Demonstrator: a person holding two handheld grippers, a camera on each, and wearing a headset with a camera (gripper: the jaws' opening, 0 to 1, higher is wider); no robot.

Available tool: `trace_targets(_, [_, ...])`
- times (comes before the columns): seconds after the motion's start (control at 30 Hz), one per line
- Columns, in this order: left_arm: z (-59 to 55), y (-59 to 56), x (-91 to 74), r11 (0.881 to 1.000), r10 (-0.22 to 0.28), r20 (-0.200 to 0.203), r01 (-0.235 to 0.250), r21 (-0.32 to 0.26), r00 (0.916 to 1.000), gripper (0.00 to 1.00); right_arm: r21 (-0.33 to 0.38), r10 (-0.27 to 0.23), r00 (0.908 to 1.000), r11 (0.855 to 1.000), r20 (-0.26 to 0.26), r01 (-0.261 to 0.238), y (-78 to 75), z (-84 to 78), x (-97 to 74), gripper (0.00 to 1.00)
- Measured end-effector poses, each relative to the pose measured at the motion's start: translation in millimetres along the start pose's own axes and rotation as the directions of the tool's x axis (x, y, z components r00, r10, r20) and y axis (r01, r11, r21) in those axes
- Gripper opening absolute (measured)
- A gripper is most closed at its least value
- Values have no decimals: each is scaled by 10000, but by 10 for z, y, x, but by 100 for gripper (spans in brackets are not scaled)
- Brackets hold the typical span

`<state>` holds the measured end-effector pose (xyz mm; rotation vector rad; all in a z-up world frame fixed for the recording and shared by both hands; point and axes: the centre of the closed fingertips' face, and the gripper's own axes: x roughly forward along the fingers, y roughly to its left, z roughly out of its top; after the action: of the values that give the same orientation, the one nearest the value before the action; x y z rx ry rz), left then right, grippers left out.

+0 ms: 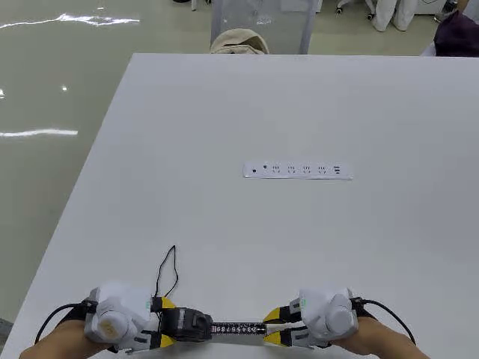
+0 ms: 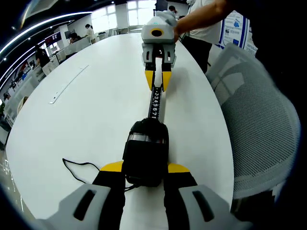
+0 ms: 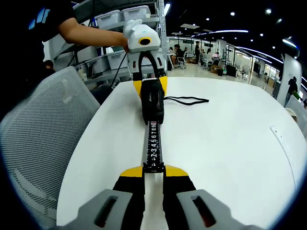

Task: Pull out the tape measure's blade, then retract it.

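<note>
A black tape measure (image 1: 188, 324) sits at the white table's near edge, held in my left gripper (image 1: 161, 323), whose yellow-tipped jaws are shut on its case (image 2: 145, 151). Its numbered blade (image 1: 238, 328) runs a short way right to my right gripper (image 1: 271, 328), which is shut on the blade's end hook (image 3: 154, 167). In the right gripper view the blade (image 3: 153, 142) stretches straight to the case (image 3: 152, 105) held by the left gripper (image 3: 149, 85). In the left gripper view the right gripper (image 2: 159, 78) pinches the blade (image 2: 156, 103) at the far end. A thin black wrist cord (image 1: 168, 269) trails from the case.
A white power strip (image 1: 297, 170) lies flat mid-table, beyond the grippers. The white table (image 1: 299, 112) spreads wide ahead. A mesh chair (image 2: 259, 120) stands close behind the near edge. A chair back (image 1: 239, 41) shows at the far edge.
</note>
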<state>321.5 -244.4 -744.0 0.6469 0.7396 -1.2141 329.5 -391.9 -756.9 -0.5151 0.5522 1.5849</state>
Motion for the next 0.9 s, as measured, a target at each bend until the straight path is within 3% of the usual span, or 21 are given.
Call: trace_targets(0.9, [14, -6, 11, 10000, -62, 15, 62, 33, 10000, 26, 145, -13, 9999, 9999, -170, 15, 7, -105, -102, 10])
